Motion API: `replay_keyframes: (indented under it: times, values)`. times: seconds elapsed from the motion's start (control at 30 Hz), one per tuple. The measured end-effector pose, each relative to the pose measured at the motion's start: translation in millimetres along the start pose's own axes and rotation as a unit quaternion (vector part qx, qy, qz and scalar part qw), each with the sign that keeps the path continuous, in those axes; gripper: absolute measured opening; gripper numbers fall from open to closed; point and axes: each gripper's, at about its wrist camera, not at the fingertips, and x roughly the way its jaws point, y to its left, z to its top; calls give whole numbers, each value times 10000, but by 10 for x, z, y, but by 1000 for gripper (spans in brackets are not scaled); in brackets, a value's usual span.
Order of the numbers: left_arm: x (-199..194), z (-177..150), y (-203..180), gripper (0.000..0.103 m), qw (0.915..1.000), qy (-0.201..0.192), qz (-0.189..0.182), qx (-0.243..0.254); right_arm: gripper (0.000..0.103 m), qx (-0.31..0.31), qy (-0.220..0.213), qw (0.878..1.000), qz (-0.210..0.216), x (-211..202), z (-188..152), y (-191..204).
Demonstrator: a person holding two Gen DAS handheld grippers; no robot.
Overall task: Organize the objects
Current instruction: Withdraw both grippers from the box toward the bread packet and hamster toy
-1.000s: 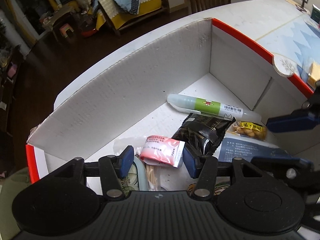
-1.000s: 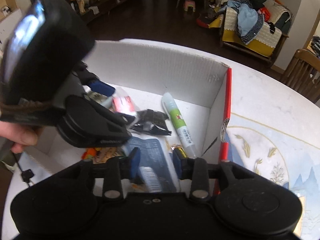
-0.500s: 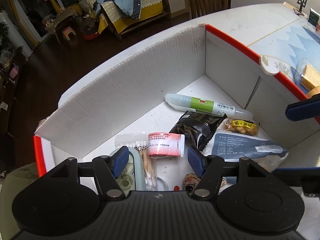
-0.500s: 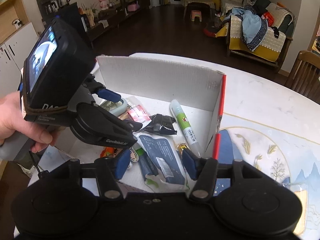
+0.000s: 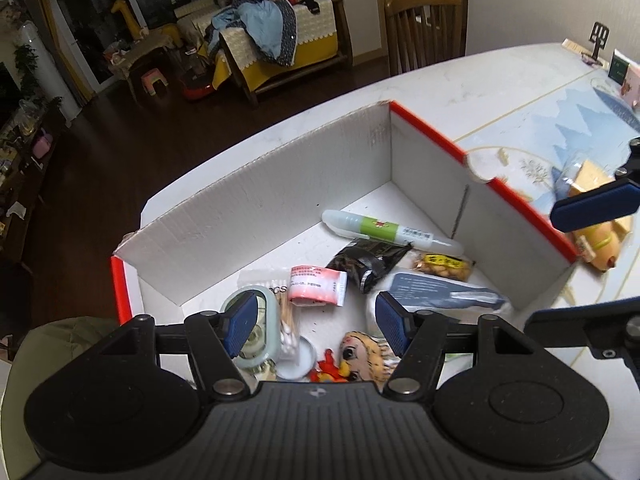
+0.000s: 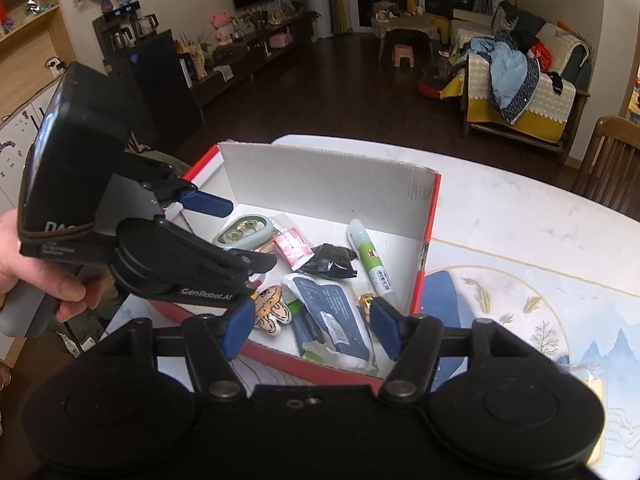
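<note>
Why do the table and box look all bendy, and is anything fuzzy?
Left wrist view: the fisheye lens bows the white cardboard box and round pale table; the yellow packet outside is blurred. Right wrist view: same curving, mostly sharp, room dim.

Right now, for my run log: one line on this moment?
left tongs: open, empty | right tongs: opening, empty | box: holds glue pen, packets

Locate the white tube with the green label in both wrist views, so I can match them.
Left wrist: white tube with the green label lies on the box floor, right of centre, near the far corner.
Right wrist: same tube right of centre, along the red-edged wall.
Shared landmark: black packet beside it.
</note>
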Motion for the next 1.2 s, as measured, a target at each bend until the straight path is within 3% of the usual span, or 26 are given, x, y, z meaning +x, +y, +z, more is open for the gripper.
replay_keyframes:
  times: [0.2,0.57,0.67,0.9,1.1,1.2]
  values:
    - [-270,-70,-128,64,9998,-158,-7,-143,65,-75,-176,9996,190,-214,-70,-45]
    - [-651,-135,-506,65,9976,-422,-119,-538,83,-154,-476,9977,467,-602,-351,-316]
    - [-738,-128,-644,75,9969,-517,-87,-584,87,-107,-516,9972,525,-699,-438,-443]
    - [-864,-60,-979,77,9945,-637,-262,-785,100,-60,-659,9960,600,-959,-637,-758]
    - [-867,-14,-1302,78,9923,-667,-462,-936,102,72,-767,9954,567,-1132,-792,-1054]
    - [-835,-1,-1466,85,9919,-648,-503,-972,102,145,-783,9956,490,-1193,-863,-1222]
